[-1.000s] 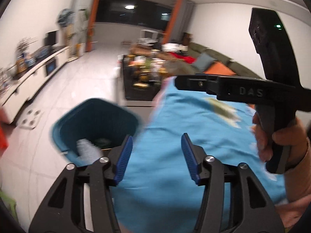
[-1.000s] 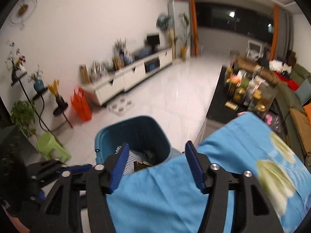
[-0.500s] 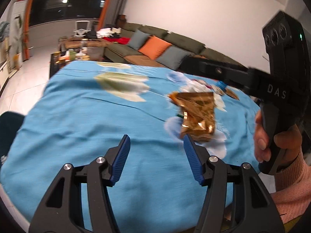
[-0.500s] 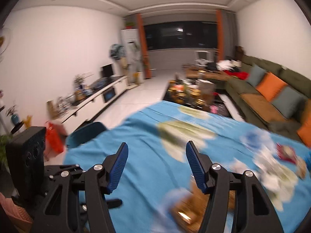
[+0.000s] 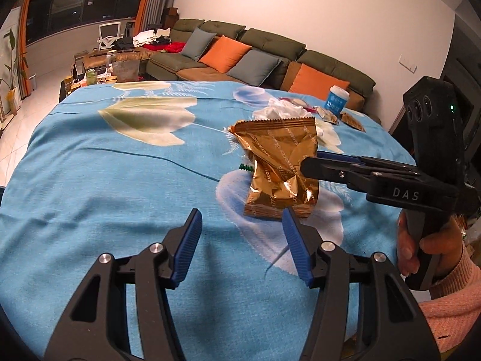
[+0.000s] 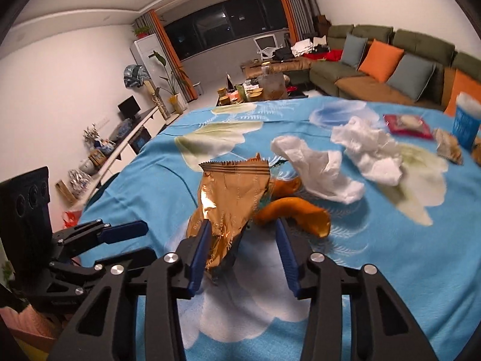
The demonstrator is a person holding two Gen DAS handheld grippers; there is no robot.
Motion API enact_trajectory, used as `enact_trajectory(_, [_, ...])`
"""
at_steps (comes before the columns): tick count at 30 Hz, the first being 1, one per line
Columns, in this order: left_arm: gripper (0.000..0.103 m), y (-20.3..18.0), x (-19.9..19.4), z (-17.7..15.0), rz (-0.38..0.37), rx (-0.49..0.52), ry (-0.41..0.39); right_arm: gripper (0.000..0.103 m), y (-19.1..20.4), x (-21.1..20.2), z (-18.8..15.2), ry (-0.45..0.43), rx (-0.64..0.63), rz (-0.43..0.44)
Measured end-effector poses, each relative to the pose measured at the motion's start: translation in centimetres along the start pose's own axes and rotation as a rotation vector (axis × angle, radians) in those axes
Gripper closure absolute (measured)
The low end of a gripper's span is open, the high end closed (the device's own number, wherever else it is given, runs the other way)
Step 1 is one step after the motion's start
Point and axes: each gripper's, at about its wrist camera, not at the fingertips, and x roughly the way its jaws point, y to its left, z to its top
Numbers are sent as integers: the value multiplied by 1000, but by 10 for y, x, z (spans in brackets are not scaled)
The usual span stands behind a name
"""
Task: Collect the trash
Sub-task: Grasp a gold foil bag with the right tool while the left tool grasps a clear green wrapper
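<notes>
A second ago both cameras looked down at a teal bin beside the blue cloth, with trash in it; now the bin is out of both views and the grippers face the trash on the surface [image 5: 90, 180], which is covered by a blue floral cloth. Half a second ago the gold foil wrapper [image 5: 279, 165] lay ahead of the grippers; now it stands crumpled between the right gripper's [image 6: 242, 246] fingers, which are spread apart, the left finger [image 6: 198, 255] touching or just beside the foil and the right one clear of it. From the left wrist view, the right gripper [image 5: 318, 162] reaches in from the side against the wrapper. The left gripper [image 5: 240, 231] hangs just short of the wrapper, its fingers wide apart with nothing between them. Behind the wrapper lie an orange peel [image 6: 294, 213], two crumpled white tissues [image 6: 318, 168], a red packet [image 6: 409, 124] and small brown wrappers [image 5: 351, 121]. A blue-and-white paper cup [image 5: 336, 100] stands upright at the far edge; what it contains cannot be made out.
</notes>
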Motion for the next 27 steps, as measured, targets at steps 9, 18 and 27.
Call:
enact_trajectory(9, [50, 0, 5, 7, -2, 7, 13, 102, -11, 0, 5, -2, 66, 115])
enact_trajectory(18, [53, -15, 18, 20, -61, 44, 31, 102, -26, -47, 19, -152, 66, 94])
enact_trajectory(27, [53, -10, 50, 50, -2, 35, 54, 102, -58, -62, 17, -202, 133, 77])
